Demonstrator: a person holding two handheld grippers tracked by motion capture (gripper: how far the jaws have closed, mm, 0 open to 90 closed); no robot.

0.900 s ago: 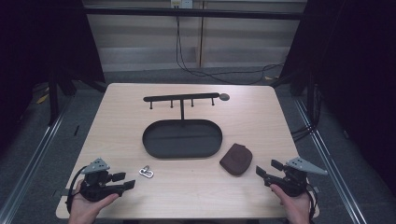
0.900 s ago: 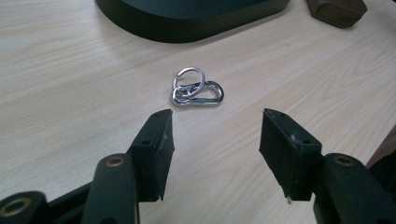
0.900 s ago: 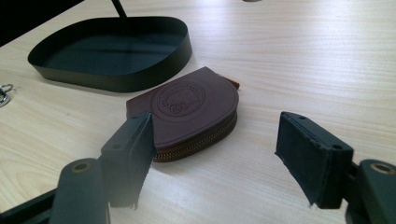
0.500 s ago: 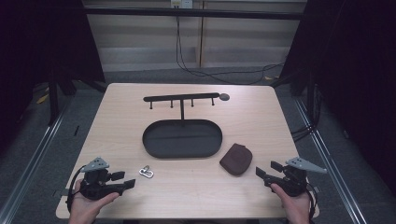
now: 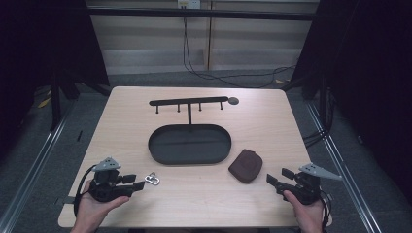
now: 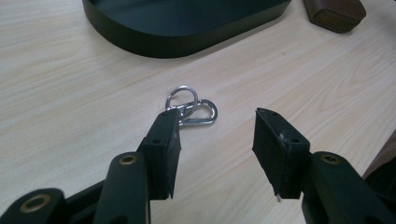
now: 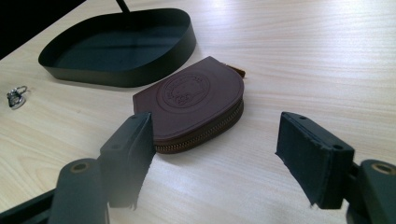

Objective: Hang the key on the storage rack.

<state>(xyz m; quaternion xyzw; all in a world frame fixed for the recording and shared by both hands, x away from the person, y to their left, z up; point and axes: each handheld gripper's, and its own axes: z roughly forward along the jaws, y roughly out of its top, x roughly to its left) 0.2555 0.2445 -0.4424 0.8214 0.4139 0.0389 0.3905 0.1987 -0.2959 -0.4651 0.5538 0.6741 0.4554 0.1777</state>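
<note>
Little has changed since the earlier frames: both grippers stay low at the table's near edge. The left gripper, jaws spread, points at a metal key ring just beside the black oval tray. The right gripper, also spread, faces a brown zip pouch; its embossed seal is legible in the right gripper view alone.

Your left black two-jaw gripper and right black two-jaw gripper each carry a grey three-cornered top plate and a black trailing cable. Brass-coloured rivets sit at the jaw pivots; small screw holes mark the flat black pads.
</note>
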